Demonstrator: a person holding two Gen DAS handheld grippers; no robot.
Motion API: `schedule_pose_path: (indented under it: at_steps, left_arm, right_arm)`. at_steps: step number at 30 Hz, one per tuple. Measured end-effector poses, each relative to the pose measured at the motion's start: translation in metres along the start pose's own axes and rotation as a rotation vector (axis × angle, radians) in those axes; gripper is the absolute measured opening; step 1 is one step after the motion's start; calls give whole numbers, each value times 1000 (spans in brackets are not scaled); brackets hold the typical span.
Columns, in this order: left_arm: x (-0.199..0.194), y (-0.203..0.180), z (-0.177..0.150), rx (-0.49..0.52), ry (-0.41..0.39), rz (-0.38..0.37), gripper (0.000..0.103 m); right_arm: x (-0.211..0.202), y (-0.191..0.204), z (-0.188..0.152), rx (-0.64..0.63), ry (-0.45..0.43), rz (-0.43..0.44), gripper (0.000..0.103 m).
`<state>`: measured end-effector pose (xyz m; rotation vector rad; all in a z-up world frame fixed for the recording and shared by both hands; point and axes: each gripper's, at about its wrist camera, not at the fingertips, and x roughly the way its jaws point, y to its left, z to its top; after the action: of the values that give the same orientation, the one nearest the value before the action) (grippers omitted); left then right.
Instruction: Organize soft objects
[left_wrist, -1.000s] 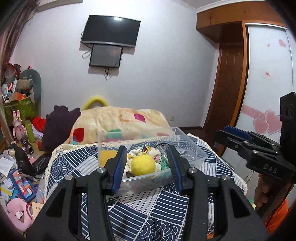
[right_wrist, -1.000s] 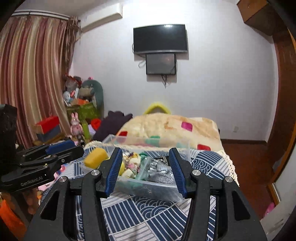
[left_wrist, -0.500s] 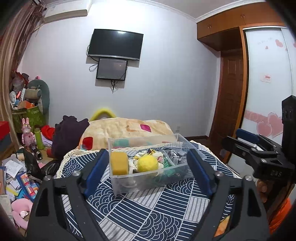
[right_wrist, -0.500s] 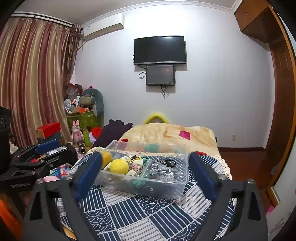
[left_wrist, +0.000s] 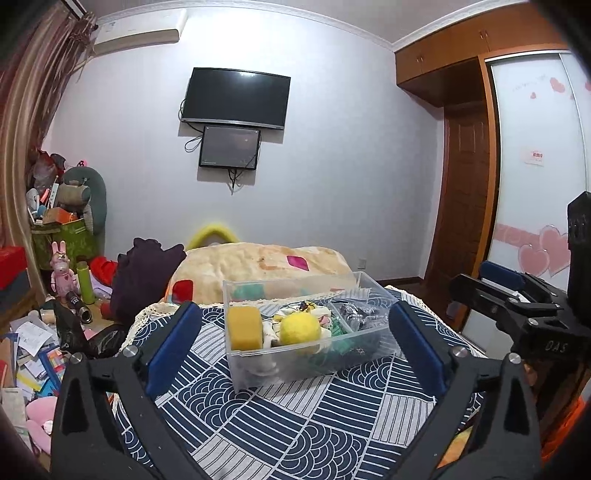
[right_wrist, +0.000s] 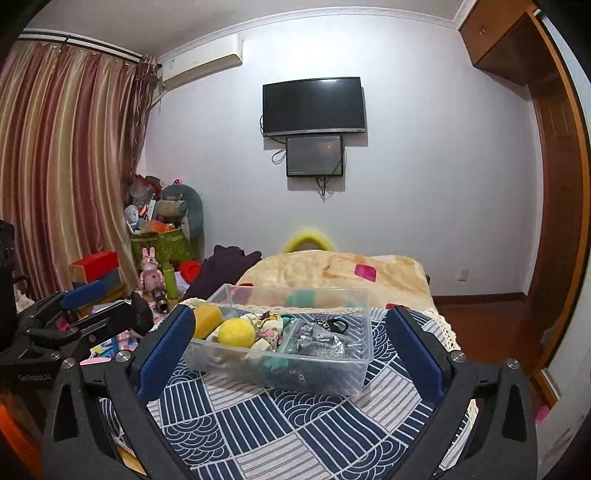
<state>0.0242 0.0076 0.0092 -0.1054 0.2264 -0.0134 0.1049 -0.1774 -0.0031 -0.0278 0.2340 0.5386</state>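
A clear plastic box (left_wrist: 258, 373) (right_wrist: 351, 373) stands on the blue-and-white patterned cloth. Its larger section holds a yellow sponge (left_wrist: 244, 328) (right_wrist: 207, 319), a yellow fuzzy ball (left_wrist: 300, 328) (right_wrist: 236, 332) and small patterned fabric pieces (right_wrist: 269, 328). Its smaller section holds grey shiny items (right_wrist: 321, 338). My left gripper (left_wrist: 295, 347) is wide open and empty, just short of the box. My right gripper (right_wrist: 291, 350) is wide open and empty, also just short of it. Each gripper shows at the edge of the other's view.
The cloth-covered table (left_wrist: 295, 424) ends close behind the box. A beige blanket (left_wrist: 258, 266) lies beyond. Cluttered toys, papers and boxes (left_wrist: 44, 314) sit at the left. A wooden door (left_wrist: 465, 206) and wardrobe stand at the right.
Both grippers have opened wide and drawn back and upward from the box. The box and its contents now look smaller and farther off.
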Motion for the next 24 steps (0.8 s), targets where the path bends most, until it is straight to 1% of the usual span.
schedule_pose_path:
  at_steps: [12, 24]
  left_arm:
    - [-4, -1, 0, 13, -19, 0, 103]
    - [-4, -2, 0, 17, -17, 3, 103]
  right_arm:
    - [-2, -1, 1, 5, 1, 3, 103]
    - [-3, -1, 2, 10, 0, 6, 103]
